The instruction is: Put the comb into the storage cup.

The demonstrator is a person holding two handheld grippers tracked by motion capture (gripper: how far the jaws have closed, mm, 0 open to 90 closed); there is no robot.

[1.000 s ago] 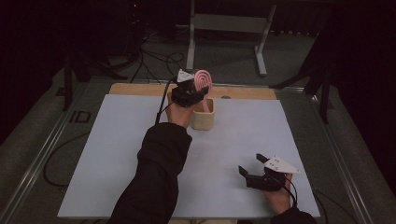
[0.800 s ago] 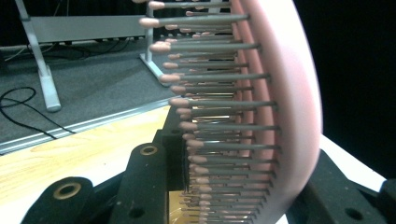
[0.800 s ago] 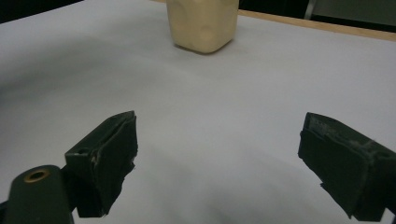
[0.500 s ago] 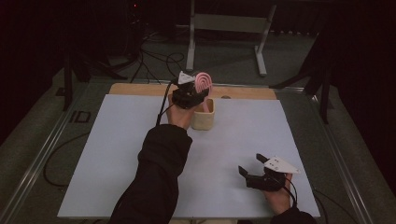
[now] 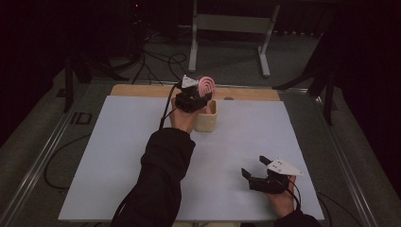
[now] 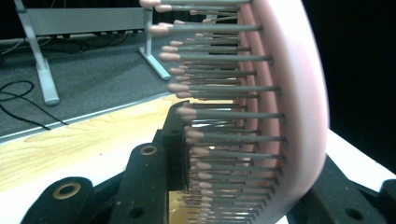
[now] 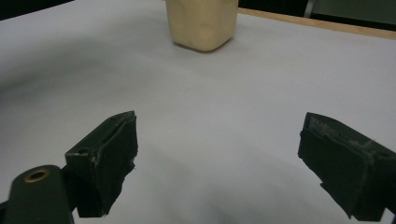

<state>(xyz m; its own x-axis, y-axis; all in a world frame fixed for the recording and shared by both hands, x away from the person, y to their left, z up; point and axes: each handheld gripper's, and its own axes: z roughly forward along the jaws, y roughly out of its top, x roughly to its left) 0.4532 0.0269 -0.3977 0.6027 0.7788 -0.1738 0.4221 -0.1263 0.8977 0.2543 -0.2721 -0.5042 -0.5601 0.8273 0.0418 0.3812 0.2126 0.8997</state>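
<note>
A pink hairbrush [image 5: 206, 84] with grey, pink-tipped bristles stands on edge over a cream cup [image 5: 206, 122] at the back middle of the white table [image 5: 118, 156]. My left gripper [image 5: 203, 98] is shut on the brush, just above the cup's rim. In the left gripper view the brush head [image 6: 289, 116] sits between the black jaws, bristles pointing left, with my left gripper [image 6: 243, 186] closed around its lower part. My right gripper [image 5: 255, 166] rests open near the front right of the table. In its own view my right gripper [image 7: 224, 168] has nothing between the fingers and faces the cup [image 7: 203, 23].
A wooden board [image 5: 142, 90] runs along the table's back edge. Behind it a metal stand [image 5: 227, 28] and cables lie on the dark floor. The person's left sleeve [image 5: 161, 179] stretches across the middle of the table.
The left gripper with the brush has sunk a little toward the cup. The right gripper has stayed where it was.
</note>
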